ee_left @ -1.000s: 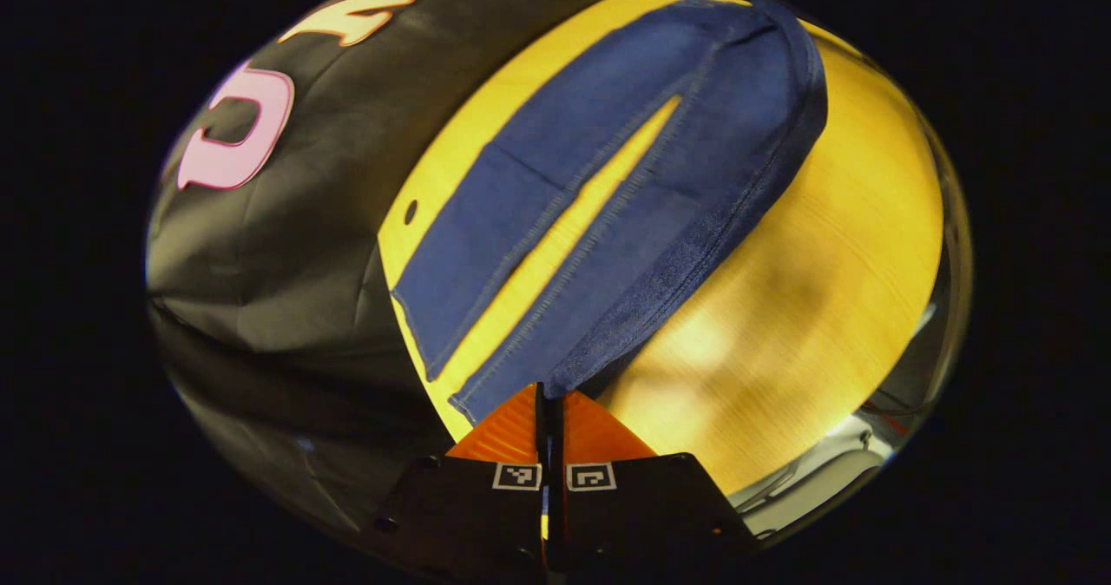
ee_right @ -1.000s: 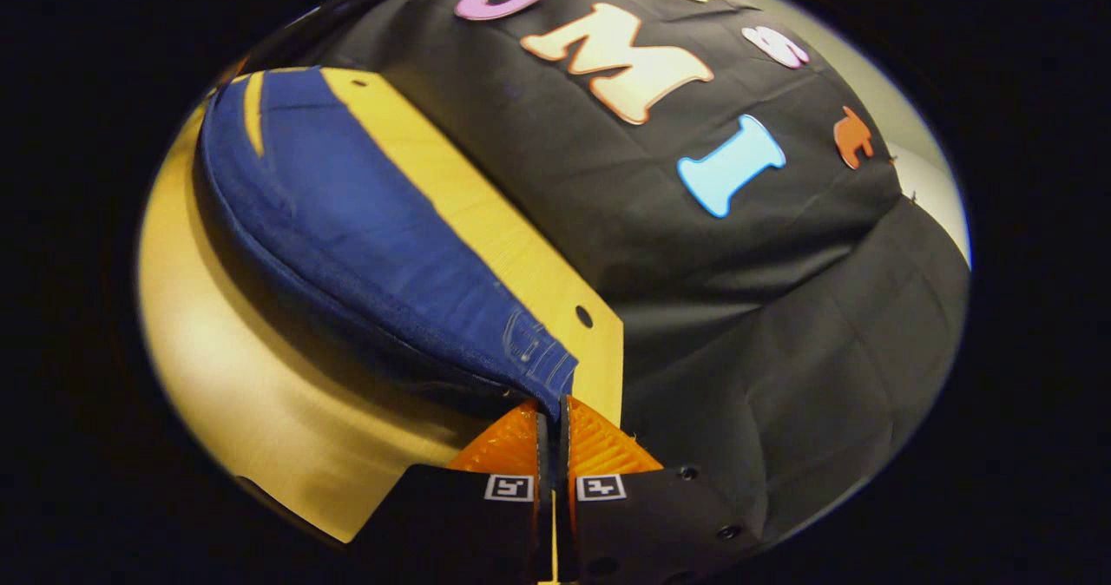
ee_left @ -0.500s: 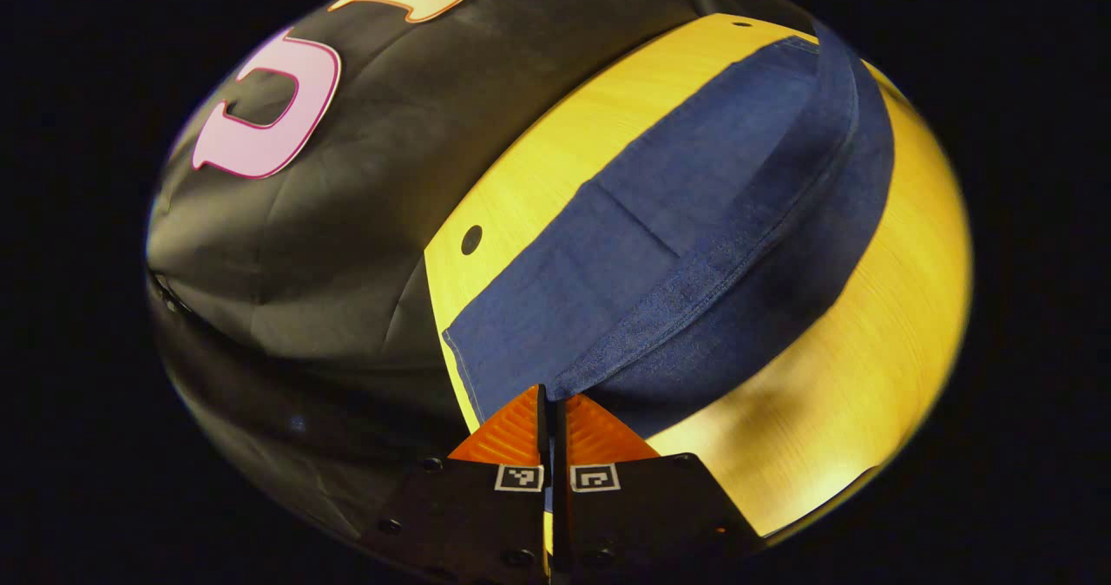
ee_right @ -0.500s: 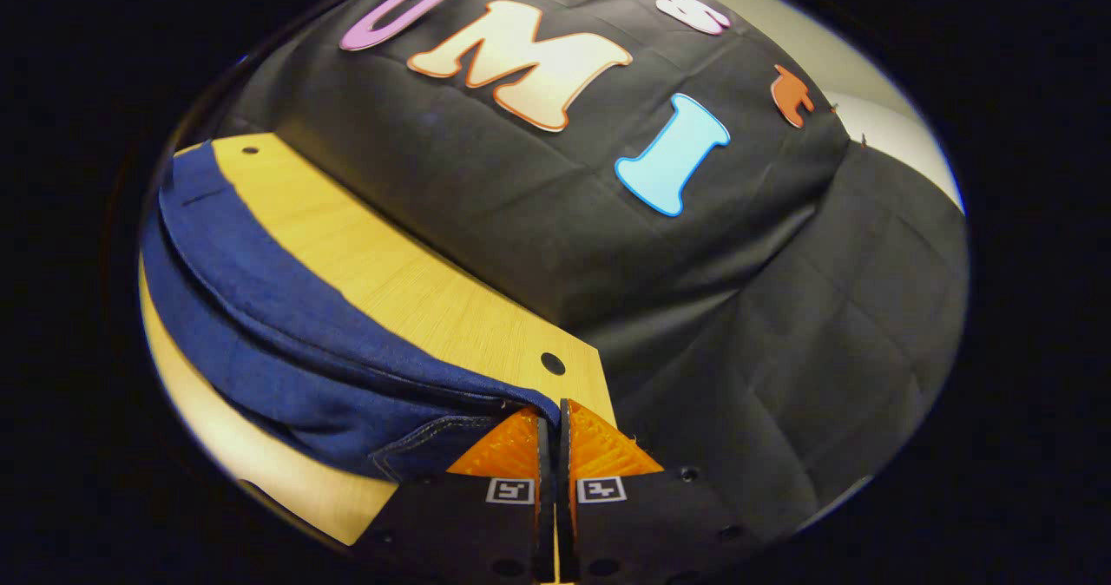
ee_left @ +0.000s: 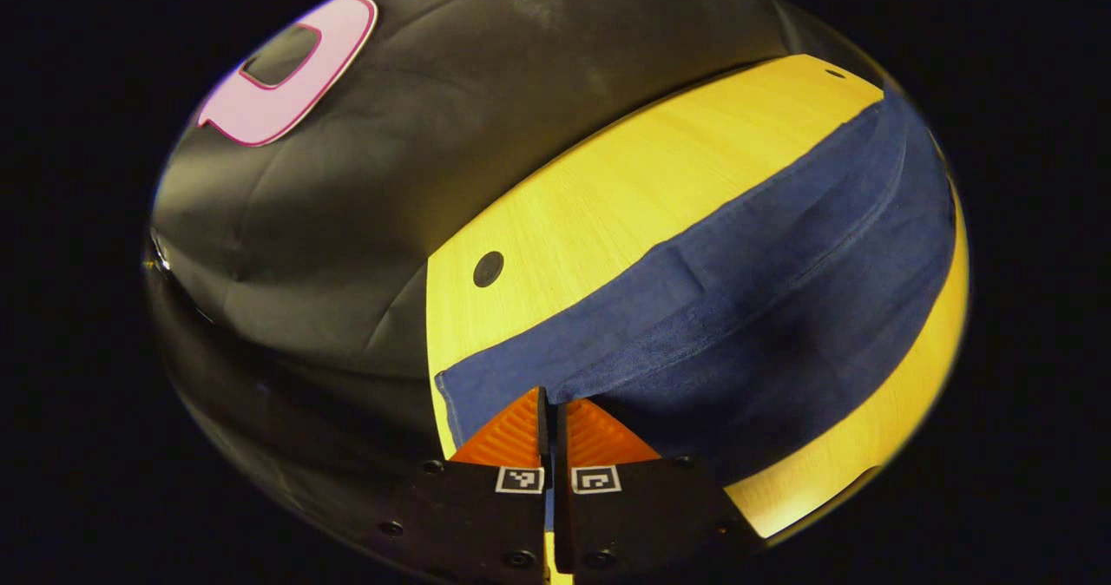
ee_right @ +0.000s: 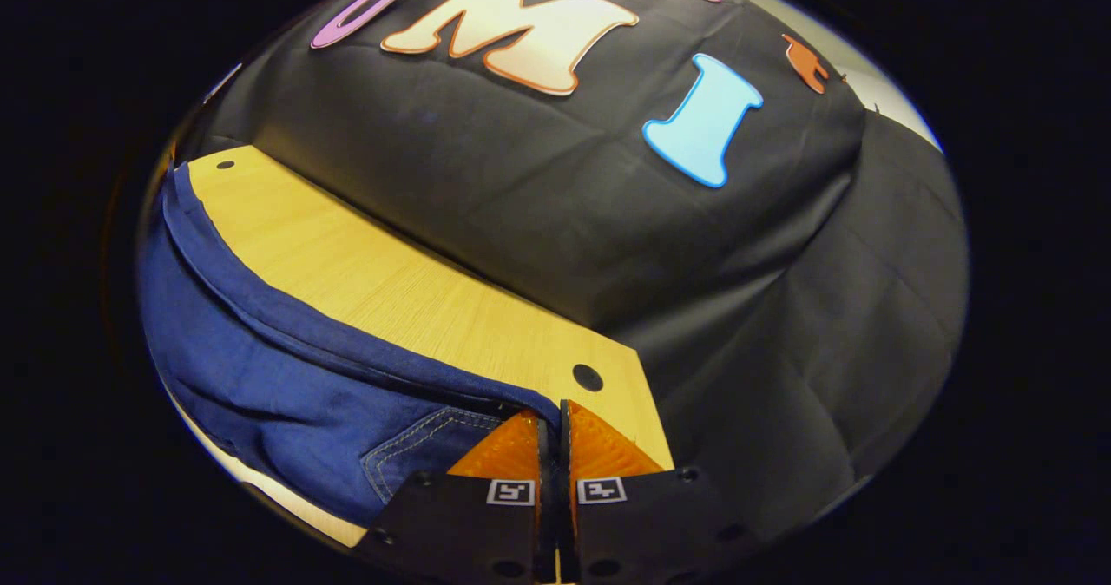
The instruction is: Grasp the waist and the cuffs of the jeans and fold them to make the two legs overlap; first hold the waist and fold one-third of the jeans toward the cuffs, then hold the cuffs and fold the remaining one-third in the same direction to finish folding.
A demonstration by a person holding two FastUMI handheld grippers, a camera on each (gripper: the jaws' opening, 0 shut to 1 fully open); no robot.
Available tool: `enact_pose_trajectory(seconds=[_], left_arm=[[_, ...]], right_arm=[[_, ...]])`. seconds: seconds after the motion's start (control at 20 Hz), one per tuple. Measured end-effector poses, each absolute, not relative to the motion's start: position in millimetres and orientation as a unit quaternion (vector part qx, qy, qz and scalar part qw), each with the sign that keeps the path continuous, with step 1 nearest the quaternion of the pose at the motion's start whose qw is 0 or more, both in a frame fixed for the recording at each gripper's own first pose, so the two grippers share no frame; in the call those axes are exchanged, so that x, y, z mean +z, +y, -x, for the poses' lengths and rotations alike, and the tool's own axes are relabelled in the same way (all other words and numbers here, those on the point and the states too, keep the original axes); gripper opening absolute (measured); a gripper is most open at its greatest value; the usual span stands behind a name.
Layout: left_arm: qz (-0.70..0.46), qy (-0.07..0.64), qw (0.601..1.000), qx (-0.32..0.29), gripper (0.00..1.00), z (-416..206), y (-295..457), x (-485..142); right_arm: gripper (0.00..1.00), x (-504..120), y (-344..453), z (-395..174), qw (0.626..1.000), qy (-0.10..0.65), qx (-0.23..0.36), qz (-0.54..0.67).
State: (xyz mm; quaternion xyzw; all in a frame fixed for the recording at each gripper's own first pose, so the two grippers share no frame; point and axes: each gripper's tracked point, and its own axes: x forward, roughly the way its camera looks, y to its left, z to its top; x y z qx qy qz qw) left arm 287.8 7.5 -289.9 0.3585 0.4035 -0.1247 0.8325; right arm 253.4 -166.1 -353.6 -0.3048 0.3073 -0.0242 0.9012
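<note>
Since a second ago the gap of bare wood between the two legs has closed, and the lifted leg now lies over the other one; both tools have dropped lower and nearer the tabletop's back edge.

Going left to right: in the left gripper view, the left tool [ee_left: 548,404] has its fingers pressed together on the cloth at the cuff end of the jeans [ee_left: 746,307], and the doubled legs run away rightward along the tabletop [ee_left: 625,194]; a small round hole [ee_left: 488,268] sits in the bare wood just beside the near corner; in the right gripper view, the right tool [ee_right: 548,415] pinches the waist end in the same way, with a stitched pocket [ee_right: 417,456] showing just left of its fingers, and the jeans [ee_right: 260,368] stretch off leftward beside bare tabletop [ee_right: 391,285].

By my judgement the first step, laying one leg on the other, is all but done; only setting the edge down and letting go remains; both one-third folds, from the waist and then from the cuffs, are still ahead.
</note>
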Motion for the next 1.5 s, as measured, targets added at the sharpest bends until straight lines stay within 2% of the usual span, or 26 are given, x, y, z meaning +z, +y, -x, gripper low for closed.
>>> enact_pose_trajectory(seconds=[0.25, 0.3, 0.35, 0.5, 0.55, 0.6, 0.75, 0.9, 1.05, 1.15, 1.2, 1.25, 1.45, 1.5], left_arm=[[-0.335, 0.437, 0.828, -0.103, 0.00, -297, 12, -342], [-0.330, 0.428, 0.836, -0.089, 0.00, -298, 10, -341], [-0.316, 0.425, 0.844, -0.090, 0.00, -297, 8, -338], [-0.296, 0.386, 0.871, -0.062, 0.75, -303, 15, -323], [-0.276, 0.375, 0.883, -0.062, 1.00, -295, 7, -310], [-0.259, 0.358, 0.895, -0.059, 0.95, -293, 8, -295], [-0.204, 0.289, 0.934, -0.050, 0.95, -294, -4, -253], [-0.141, 0.231, 0.960, -0.074, 0.95, -280, -33, -206], [-0.099, 0.199, 0.969, -0.108, 0.95, -274, -51, -162], [-0.083, 0.186, 0.972, -0.118, 0.95, -271, -58, -141], [-0.070, 0.183, 0.973, -0.123, 0.95, -268, -65, -131], [-0.056, 0.179, 0.974, -0.127, 0.95, -262, -71, -123], [-0.030, 0.158, 0.978, -0.131, 0.95, -256, -82, -96], [-0.037, 0.154, 0.979, -0.129, 1.00, -256, -83, -92]], right_arm=[[0.05, -408, -171, -258, 0.888, 0.346, -0.014, 0.302], [0.10, -409, -170, -257, 0.891, 0.350, -0.012, 0.289], [0.32, -405, -169, -257, 0.897, 0.349, -0.014, 0.273], [1.00, -382, -170, -261, 0.919, 0.332, -0.028, 0.211], [1.00, -373, -180, -260, 0.923, 0.326, -0.043, 0.198], [1.00, -366, -187, -257, 0.927, 0.321, -0.056, 0.187], [1.00, -350, -220, -242, 0.934, 0.314, -0.107, 0.135], [1.00, -348, -267, -217, 0.927, 0.324, -0.180, 0.059], [1.00, -365, -302, -200, 0.912, 0.333, -0.240, -0.016], [1.00, -386, -314, -191, 0.898, 0.352, -0.260, -0.052], [0.95, -398, -316, -188, 0.893, 0.358, -0.267, -0.059], [0.99, -409, -317, -185, 0.887, 0.366, -0.273, -0.065], [0.99, -445, -311, -167, 0.861, 0.406, -0.287, -0.107], [0.99, -441, -311, -169, 0.864, 0.396, -0.292, -0.112]])
